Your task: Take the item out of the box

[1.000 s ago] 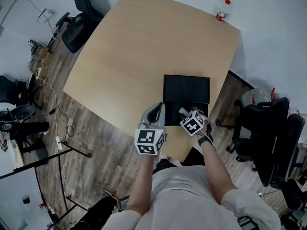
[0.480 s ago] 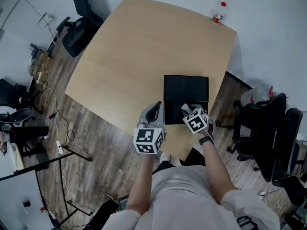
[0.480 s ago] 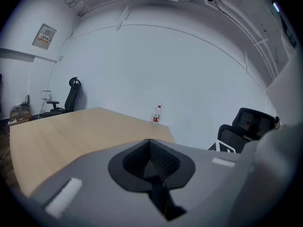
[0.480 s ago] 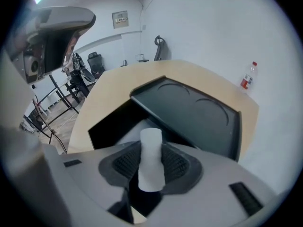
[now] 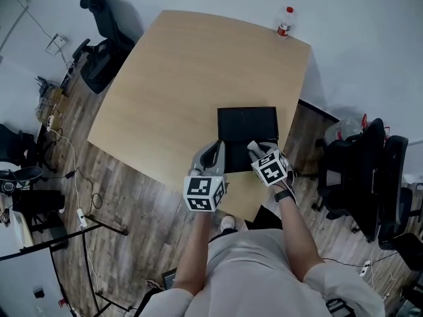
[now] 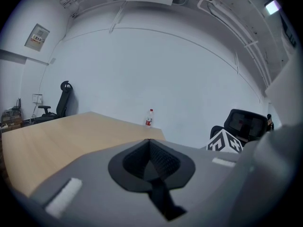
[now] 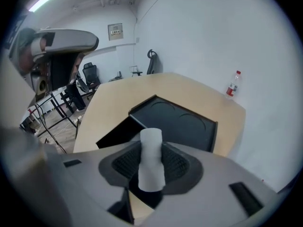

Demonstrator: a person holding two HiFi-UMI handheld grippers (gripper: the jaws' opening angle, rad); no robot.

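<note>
A black box (image 5: pixel 243 158) lies open near the table's front edge, its lid (image 5: pixel 248 124) folded flat behind it. My right gripper (image 5: pixel 254 150) hangs over the box's near right end, shut on a small white cylinder (image 5: pixel 252 146). In the right gripper view the cylinder (image 7: pixel 151 145) stands upright between the pads of that gripper (image 7: pixel 151 163), with the box (image 7: pixel 116 135) and lid (image 7: pixel 177 119) beyond it. My left gripper (image 5: pixel 211 156) is just left of the box, shut with nothing in it. Its closed jaws (image 6: pixel 150 162) point across the table.
The light wooden table (image 5: pixel 178 78) carries a small bottle with a red label (image 5: pixel 284 22) at its far right corner. Black office chairs stand at the right (image 5: pixel 360 170) and at the far left (image 5: pixel 99 45). Cables lie on the wood floor at the left (image 5: pixel 73 170).
The head view has swung, so the table sits higher and further left in the picture. The right gripper still holds the white cylinder over the box's near end; the left gripper stays beside the box.
</note>
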